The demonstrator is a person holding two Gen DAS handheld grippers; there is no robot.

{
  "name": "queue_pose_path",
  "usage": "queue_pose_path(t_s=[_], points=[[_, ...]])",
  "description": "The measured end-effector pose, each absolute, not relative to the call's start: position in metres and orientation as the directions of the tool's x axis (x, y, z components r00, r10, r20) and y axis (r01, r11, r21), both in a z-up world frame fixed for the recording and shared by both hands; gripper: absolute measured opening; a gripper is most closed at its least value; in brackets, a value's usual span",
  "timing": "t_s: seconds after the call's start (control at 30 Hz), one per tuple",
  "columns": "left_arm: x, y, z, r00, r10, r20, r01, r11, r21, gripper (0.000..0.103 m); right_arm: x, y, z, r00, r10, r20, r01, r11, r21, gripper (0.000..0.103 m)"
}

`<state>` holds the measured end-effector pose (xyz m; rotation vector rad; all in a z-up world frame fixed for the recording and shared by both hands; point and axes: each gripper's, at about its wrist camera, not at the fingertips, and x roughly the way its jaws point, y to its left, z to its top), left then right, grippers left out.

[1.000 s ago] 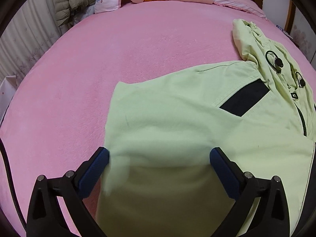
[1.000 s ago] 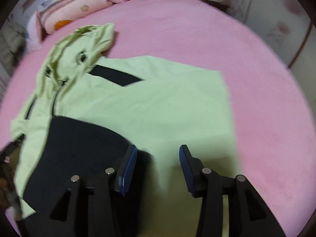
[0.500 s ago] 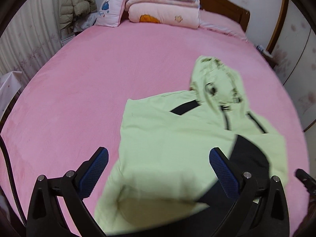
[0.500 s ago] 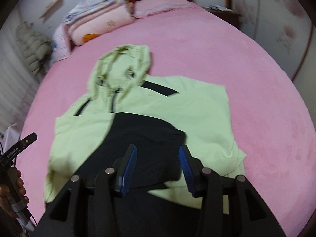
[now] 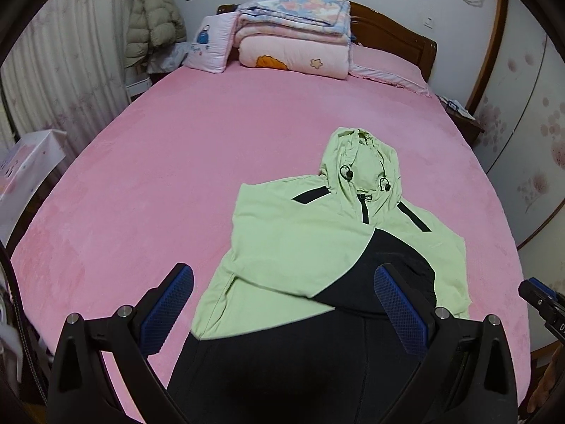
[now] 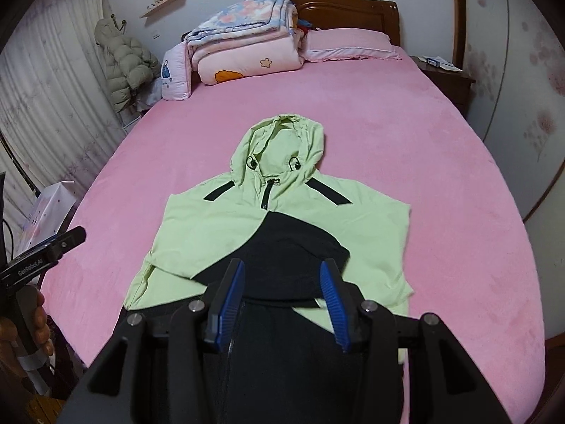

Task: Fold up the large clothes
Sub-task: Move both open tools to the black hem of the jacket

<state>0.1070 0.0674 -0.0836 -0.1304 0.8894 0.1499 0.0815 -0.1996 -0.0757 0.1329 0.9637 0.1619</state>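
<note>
A light green hooded jacket with black panels lies front up on the pink bed, hood pointing to the headboard. Both sleeves are folded in over the body, and its black lower part hangs toward me. It also shows in the right wrist view. My left gripper is open wide and empty, held above the jacket's lower edge. My right gripper is open and empty, above the black lower part. The left gripper's side shows in the right wrist view.
Folded quilts and pillows are stacked at the wooden headboard. A puffy coat hangs at the back left by the curtain. A nightstand stands right of the bed. A white box sits at the left.
Both grippers have pulled back and up from the jacket, which lay close under them. The view now takes in the whole jacket and the room.
</note>
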Motion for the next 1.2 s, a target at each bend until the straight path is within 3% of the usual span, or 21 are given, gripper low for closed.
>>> queue_pose_path(t_s=[0.43, 1.2], points=[[0.010, 0.103, -0.075, 0.631, 0.056, -0.774, -0.157, 0.986, -0.056, 0.102, -0.012, -0.217, -0.048, 0.609, 0.099, -0.787, 0.058, 0.984, 0.168, 0.046], [-0.080, 0.173, -0.214, 0.499, 0.074, -0.863, -0.240, 0.969, -0.056, 0.102, -0.114, -0.234, -0.134, 0.552, -0.010, -0.833, 0.243, 0.958, 0.150, 0.046]])
